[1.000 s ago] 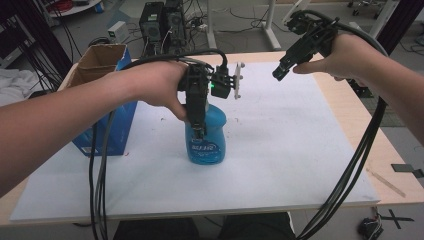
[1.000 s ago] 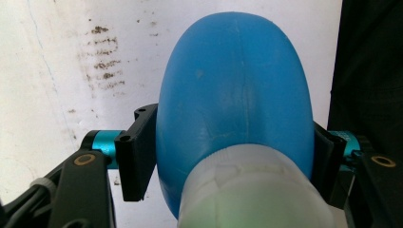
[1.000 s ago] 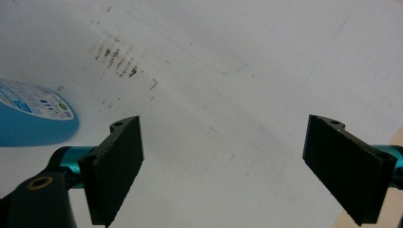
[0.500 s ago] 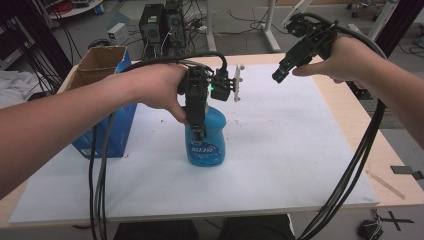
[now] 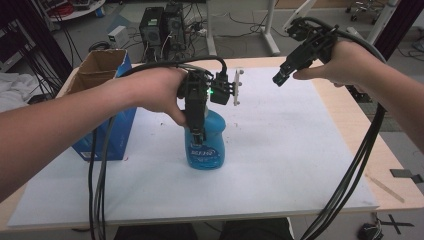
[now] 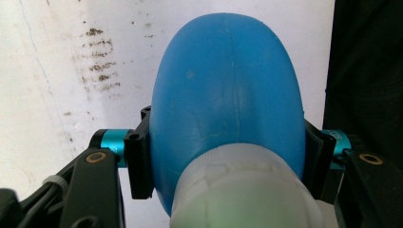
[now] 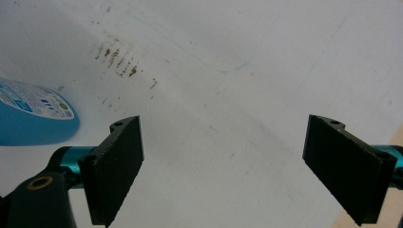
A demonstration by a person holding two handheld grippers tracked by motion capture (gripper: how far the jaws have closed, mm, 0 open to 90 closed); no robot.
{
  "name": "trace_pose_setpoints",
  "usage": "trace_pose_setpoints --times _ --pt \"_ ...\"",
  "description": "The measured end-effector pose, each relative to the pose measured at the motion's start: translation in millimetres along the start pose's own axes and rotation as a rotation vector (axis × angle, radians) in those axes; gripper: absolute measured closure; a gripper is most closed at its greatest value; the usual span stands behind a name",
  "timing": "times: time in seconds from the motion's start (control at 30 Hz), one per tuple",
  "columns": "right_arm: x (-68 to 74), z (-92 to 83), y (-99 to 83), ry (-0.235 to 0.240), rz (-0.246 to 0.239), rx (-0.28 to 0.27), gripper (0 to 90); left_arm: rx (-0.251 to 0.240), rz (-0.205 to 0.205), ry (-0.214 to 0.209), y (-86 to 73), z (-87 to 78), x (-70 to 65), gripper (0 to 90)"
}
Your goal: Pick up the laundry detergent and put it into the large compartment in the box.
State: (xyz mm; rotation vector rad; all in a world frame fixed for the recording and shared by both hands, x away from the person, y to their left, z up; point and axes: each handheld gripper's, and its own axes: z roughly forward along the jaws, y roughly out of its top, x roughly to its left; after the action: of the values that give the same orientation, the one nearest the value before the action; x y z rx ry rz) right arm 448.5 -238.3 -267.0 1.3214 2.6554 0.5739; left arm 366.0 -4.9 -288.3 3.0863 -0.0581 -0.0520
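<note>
A blue plastic bottle (image 5: 205, 150) with a pale cap (image 6: 242, 190) stands upright on the white mat (image 5: 290, 150), left of centre. My left gripper (image 5: 199, 136) comes down on it from above. Its jaws have just been closing with the bottle between them, and its black pads (image 6: 139, 161) now press on both sides of the bottle's (image 6: 228, 95) shoulder. My right gripper (image 5: 280, 80) hangs in the air over the mat's far right part. In the right gripper view that gripper (image 7: 223, 156) is wide open and holds nothing, and the bottle (image 7: 28, 123) sits far to its left.
An open cardboard box (image 5: 100, 70) with blue sides stands at the table's left edge, close to my left forearm. Black cables (image 5: 350, 170) trail from both grippers toward the near edge. Brown smudges (image 7: 119, 59) mark the mat. Computer cases (image 5: 162, 25) stand on the floor beyond the table.
</note>
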Motion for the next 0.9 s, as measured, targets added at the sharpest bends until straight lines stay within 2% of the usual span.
trace_pose_setpoints --times 0.17,0.37,0.57,0.63,0.67,0.9 --pt "-2.3 1.0 0.1 0.003 0.007 0.002 12.7 -0.001 0.008 0.009 -1.0 -1.1 -1.5 37.9" --pt "-5.2 1.8 -0.1 0.013 0.015 0.003 12.7 -0.034 -0.026 0.017 -8.9 -17.0 -2.5 37.9" --pt "-5.9 4.1 2.3 0.019 0.011 0.008 12.7 -0.062 -0.085 0.031 -20.4 -38.7 -2.9 37.9" --pt "-5.4 4.8 3.2 0.02 0.009 0.009 12.7 -0.064 -0.093 0.036 -22.7 -42.9 -2.7 37.9" --pt "-5.4 5.1 3.7 0.023 0.008 0.01 12.7 -0.073 -0.122 0.038 -28.0 -51.3 -2.0 37.9" --pt "-6.1 6.3 6.2 0.028 0.007 0.014 12.7 -0.097 -0.217 0.066 -51.7 -85.7 0.9 37.9"
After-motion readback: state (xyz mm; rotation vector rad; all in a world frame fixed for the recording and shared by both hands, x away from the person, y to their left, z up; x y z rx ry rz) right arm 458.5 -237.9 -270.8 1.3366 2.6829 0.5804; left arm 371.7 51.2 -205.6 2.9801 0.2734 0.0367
